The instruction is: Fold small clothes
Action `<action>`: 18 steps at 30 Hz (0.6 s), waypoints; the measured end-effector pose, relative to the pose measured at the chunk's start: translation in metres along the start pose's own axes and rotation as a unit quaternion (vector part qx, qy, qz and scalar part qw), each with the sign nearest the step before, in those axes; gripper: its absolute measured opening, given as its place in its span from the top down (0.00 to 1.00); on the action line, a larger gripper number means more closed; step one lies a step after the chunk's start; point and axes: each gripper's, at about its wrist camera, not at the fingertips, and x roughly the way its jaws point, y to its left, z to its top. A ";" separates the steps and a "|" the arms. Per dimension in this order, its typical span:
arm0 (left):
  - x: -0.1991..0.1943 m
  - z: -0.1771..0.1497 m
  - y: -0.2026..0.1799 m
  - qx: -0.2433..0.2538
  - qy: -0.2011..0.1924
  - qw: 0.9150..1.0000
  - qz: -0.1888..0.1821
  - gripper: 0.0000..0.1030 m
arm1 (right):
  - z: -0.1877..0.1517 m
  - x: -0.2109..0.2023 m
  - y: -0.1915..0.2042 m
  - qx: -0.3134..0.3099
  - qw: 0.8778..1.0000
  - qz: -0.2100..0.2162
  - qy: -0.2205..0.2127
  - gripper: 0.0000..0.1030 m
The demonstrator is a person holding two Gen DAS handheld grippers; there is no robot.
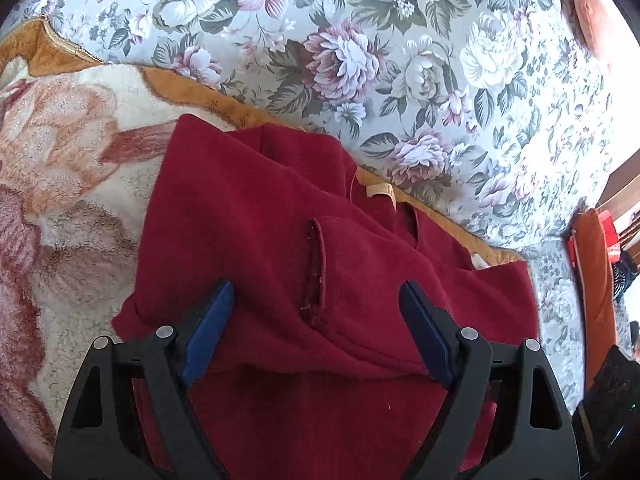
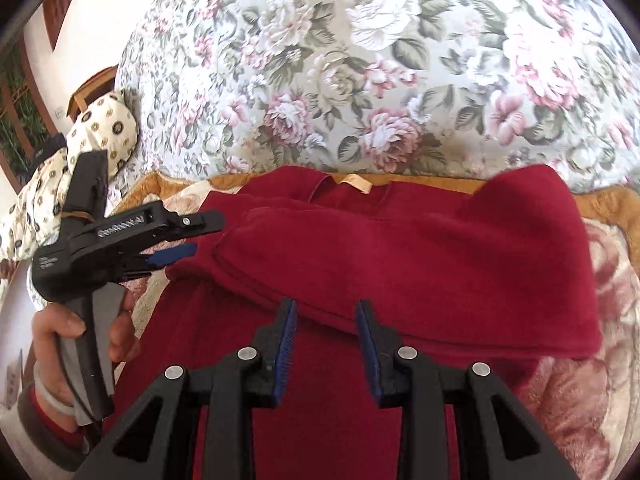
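Dark red fleece garment (image 1: 280,240) lies partly folded on a plush cream-and-rust blanket (image 1: 60,184) with a mustard border, itself spread over a floral bedcover (image 1: 400,60). One flap of the garment is turned across the body, its edge running between both sets of fingers. Pale neck label (image 2: 357,182) shows at the far edge, next to the bedcover.

Left gripper (image 1: 316,292): blue-padded jaws spread wide, poised just above the fold, nothing between them. A stitched slit in the cloth sits midway between its fingers. From the right wrist view this gripper (image 2: 192,236) comes in from the left at the garment's left edge, held by the person's left hand (image 2: 76,332).

Right gripper (image 2: 326,312): jaws partly apart, straddling the folded edge near the garment's middle, not pinching cloth.

Patterned pillow (image 2: 100,120) at far left on the bedcover
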 end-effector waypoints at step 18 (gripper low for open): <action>0.021 0.012 -0.021 0.017 0.055 0.998 0.028 0.19 | -0.011 -0.024 -0.042 0.067 0.997 0.028 -0.041 0.71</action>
